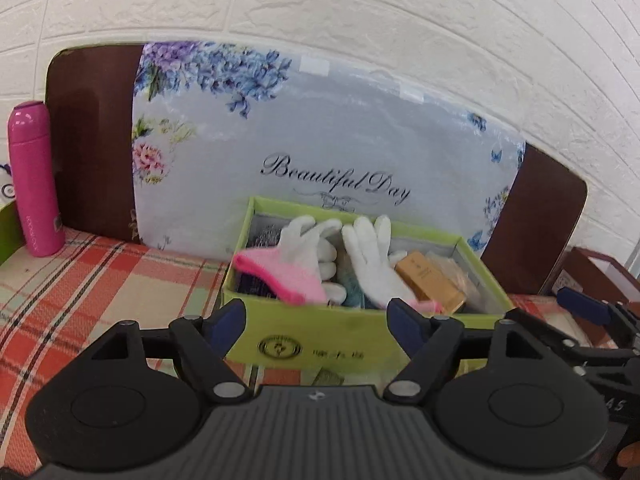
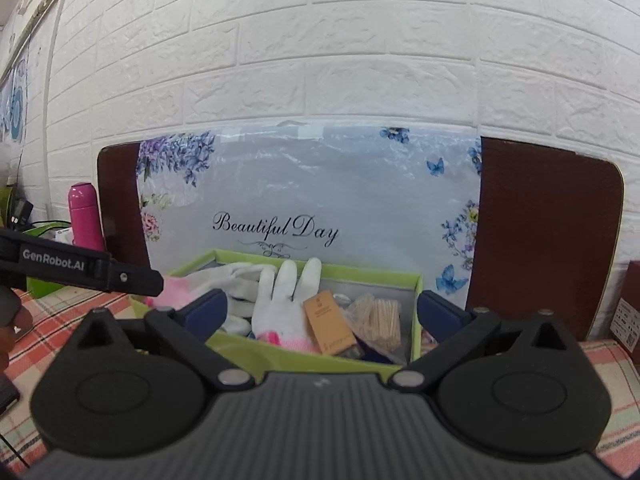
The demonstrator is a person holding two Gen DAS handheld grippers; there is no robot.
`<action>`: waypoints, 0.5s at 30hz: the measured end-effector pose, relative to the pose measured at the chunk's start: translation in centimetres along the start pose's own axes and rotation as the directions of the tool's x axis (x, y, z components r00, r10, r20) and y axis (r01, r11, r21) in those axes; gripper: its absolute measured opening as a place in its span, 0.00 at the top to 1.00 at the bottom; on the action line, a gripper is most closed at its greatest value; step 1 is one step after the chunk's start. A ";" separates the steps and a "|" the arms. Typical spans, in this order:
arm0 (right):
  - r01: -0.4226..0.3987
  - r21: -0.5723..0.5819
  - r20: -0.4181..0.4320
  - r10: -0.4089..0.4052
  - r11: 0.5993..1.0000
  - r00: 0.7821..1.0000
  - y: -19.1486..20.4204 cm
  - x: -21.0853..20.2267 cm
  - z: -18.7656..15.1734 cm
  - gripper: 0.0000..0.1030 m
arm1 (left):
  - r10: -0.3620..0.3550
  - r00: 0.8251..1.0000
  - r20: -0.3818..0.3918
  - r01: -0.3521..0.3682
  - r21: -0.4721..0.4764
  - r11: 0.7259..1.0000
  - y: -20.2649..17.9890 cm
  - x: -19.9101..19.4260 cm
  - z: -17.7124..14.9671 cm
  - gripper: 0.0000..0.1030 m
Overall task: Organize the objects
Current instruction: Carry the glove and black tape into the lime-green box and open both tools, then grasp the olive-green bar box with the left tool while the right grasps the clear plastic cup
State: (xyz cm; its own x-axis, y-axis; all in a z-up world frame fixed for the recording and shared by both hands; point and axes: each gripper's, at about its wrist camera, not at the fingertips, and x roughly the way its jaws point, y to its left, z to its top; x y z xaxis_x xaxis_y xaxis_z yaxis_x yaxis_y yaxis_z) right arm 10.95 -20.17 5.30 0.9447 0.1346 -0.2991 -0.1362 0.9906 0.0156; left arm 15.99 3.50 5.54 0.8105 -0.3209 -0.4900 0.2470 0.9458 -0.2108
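A green open box (image 1: 320, 344) stands on the plaid tablecloth, also in the right wrist view (image 2: 280, 356). It holds two white gloves with pink cuffs (image 1: 372, 264) (image 2: 280, 304), a tan card box (image 1: 432, 280) (image 2: 328, 324) and a bag of wooden sticks (image 2: 380, 320). My left gripper (image 1: 316, 320) is open and empty, just in front of the box's near wall. My right gripper (image 2: 322, 312) is open and empty, its fingers spread over the box's near edge. Part of the right gripper shows at the right of the left wrist view (image 1: 592, 312).
A pink bottle (image 1: 34, 180) (image 2: 84, 216) stands at the left by a brown board with a floral "Beautiful Day" sheet (image 1: 320, 140) leaning on the white brick wall. A brown box (image 1: 592, 272) stands at the right. A second green container (image 1: 8, 232) sits at far left.
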 end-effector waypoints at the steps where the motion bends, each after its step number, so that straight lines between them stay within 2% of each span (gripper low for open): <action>1: -0.002 0.006 -0.015 0.002 1.000 1.000 -0.2 -0.7 -0.7 0.00 | 0.007 1.000 -0.026 -0.007 0.008 1.000 0.1 0.2 -0.9 0.22; 5: 0.010 0.045 -0.097 -0.005 0.999 0.995 -1.0 -3.1 -3.3 0.00 | 0.034 0.993 -0.113 -0.028 0.052 0.998 0.0 1.9 -4.2 0.22; 10: 0.042 0.093 -0.173 -0.026 0.995 0.985 -1.8 -5.5 -5.8 0.00 | 0.056 0.983 -0.175 -0.039 0.102 0.994 -0.8 5.3 -5.4 0.28; 11: 0.045 0.096 -0.184 -0.027 0.994 0.983 -1.9 -5.8 -6.1 0.00 | 0.054 0.981 -0.184 -0.035 0.106 0.994 -0.8 5.8 -5.4 0.38; 12: 0.048 0.098 -0.194 -0.028 0.994 0.981 -1.9 -6.1 -6.4 0.00 | 0.048 0.979 -0.198 -0.028 0.104 0.994 -0.9 6.3 -5.4 0.56; 13: 0.051 0.101 -0.203 -0.029 0.994 0.979 -1.9 -6.3 -6.6 0.00 | 0.043 0.977 -0.209 -0.023 0.100 0.995 -0.8 6.6 -5.4 0.66; 14: 0.055 0.105 -0.210 -0.032 0.993 0.977 -1.9 -6.5 -6.8 0.00 | 0.046 0.977 -0.207 -0.025 0.104 0.994 -0.7 6.5 -5.5 0.73; 15: 0.057 0.107 -0.217 -0.033 0.993 0.976 -1.9 -6.7 -7.0 0.00 | 0.043 0.976 -0.211 -0.022 0.102 0.995 -0.7 6.3 -5.5 0.77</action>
State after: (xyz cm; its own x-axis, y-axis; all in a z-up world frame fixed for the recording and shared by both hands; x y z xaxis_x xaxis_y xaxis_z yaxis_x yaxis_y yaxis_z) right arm 2.83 -23.11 0.58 0.8616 0.0928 -0.4991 -0.0490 0.9938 0.1002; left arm 18.04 0.59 -2.03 0.6898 -0.2834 -0.6662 0.2821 0.9527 -0.1131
